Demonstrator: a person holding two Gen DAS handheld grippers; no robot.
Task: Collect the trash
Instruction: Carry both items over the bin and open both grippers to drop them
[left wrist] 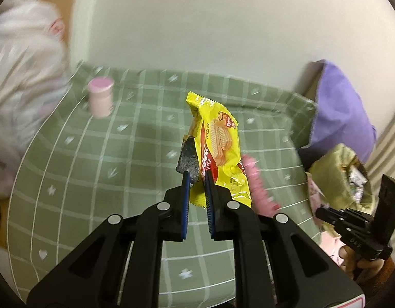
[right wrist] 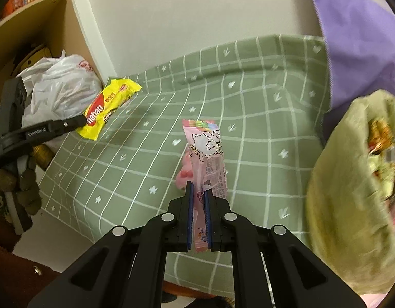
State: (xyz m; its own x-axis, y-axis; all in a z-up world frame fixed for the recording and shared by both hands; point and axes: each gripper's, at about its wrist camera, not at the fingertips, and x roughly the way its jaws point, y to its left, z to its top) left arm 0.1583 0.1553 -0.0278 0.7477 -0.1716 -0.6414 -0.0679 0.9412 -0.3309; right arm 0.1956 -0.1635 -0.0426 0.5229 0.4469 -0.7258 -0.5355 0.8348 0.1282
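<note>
The counter [right wrist: 248, 133] is covered by a green cloth with a white grid and small white hearts and flowers, and it stands against a plain pale wall [left wrist: 223, 25] on its far side. The left gripper [left wrist: 197, 177] is clamped on a yellow wafer wrapper [left wrist: 218, 143], which hangs clear above the cloth. The right gripper [right wrist: 198, 190] is closed on a pink candy wrapper [right wrist: 210, 159] printed with a cartoon animal, also held above the cloth. A pink lidded bottle [left wrist: 101, 97] stands upright on the far left part of the counter. A small pink object [left wrist: 256, 179], blurred, lies on the cloth just beyond the grippers. At the right edge of the counter an olive-green bag [right wrist: 351, 192] stands open with wrappers visible inside. Behind it lies a purple cloth [right wrist: 359, 38]. To the left of the counter stands a wooden shelf unit [right wrist: 43, 12], with a white plastic bag [right wrist: 64, 87] in its lower compartment.
</note>
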